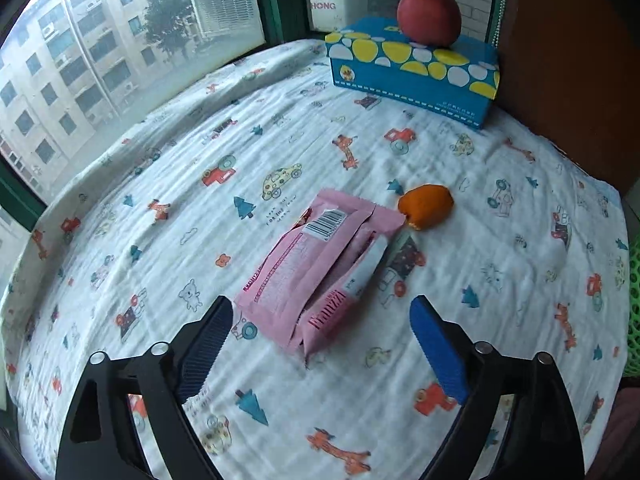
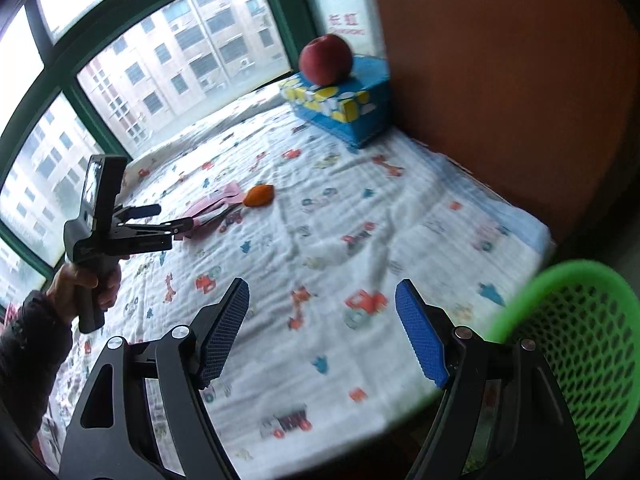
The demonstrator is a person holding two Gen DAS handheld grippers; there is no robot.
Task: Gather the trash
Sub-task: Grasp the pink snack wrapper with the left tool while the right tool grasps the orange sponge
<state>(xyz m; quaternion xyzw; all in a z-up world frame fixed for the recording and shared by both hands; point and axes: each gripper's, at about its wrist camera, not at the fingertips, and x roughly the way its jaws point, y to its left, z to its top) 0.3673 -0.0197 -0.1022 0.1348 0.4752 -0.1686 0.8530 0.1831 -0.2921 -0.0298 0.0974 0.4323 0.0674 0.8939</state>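
While your left gripper point(image 1: 320, 320) is nearing the wrapper point(image 1: 320, 264) with fingers wide, be straddling its near end before closing.

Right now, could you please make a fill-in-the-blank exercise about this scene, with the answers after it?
1. The apple sits on top of the blue ____.
2. The left gripper is open in front of the ____ wrapper.
3. The basket near the right gripper is ____ in colour.
4. The orange peel lies on the ____, just beyond the wrapper.

Answers: box; pink; green; cloth
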